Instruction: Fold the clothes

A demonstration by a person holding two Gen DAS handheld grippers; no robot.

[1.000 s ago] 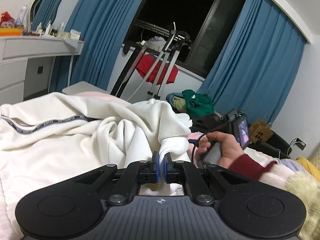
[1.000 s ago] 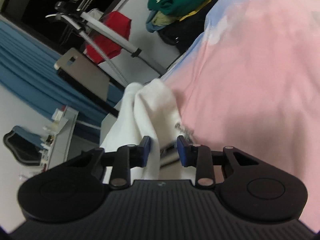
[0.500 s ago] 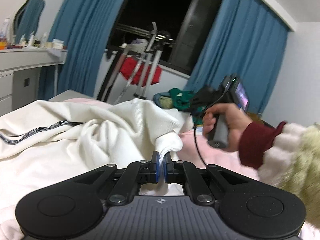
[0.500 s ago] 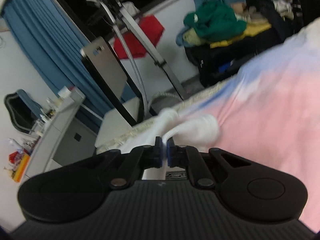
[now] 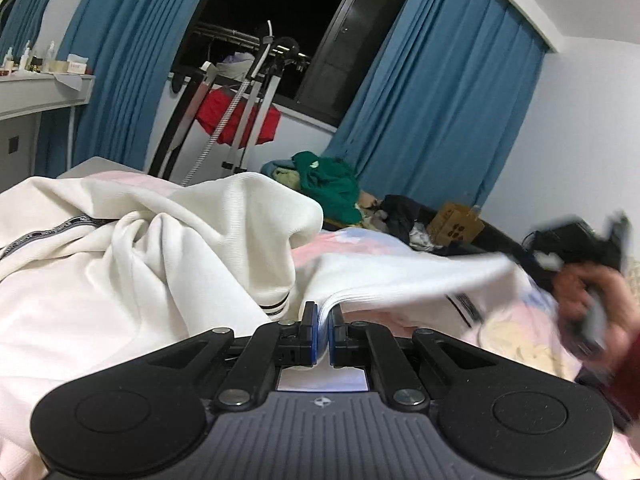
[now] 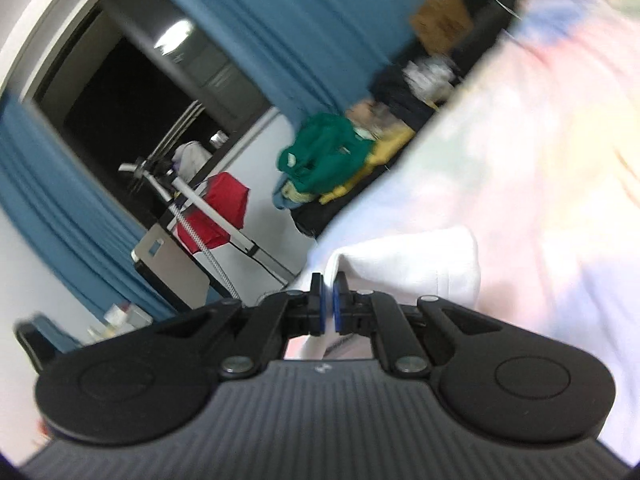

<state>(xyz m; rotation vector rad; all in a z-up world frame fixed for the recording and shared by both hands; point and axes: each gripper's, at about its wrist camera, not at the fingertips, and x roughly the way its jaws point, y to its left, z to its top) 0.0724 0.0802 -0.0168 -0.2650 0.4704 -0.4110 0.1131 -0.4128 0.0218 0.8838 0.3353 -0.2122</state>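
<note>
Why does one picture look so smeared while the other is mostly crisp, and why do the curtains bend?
Right wrist view: the whole room is motion-blurred, including the blue curtains and bedsheet; only the right gripper stays sharp. Left wrist view: mostly crisp, but the person's hand at the right edge is smeared. Both views: the fisheye lens bows straight lines, and the window is dark.

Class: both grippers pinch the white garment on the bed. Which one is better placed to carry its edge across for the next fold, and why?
Probably the right gripper: it holds a free, lifted edge of the white garment stretched taut from the left gripper, which anchors the bunched side.
</note>
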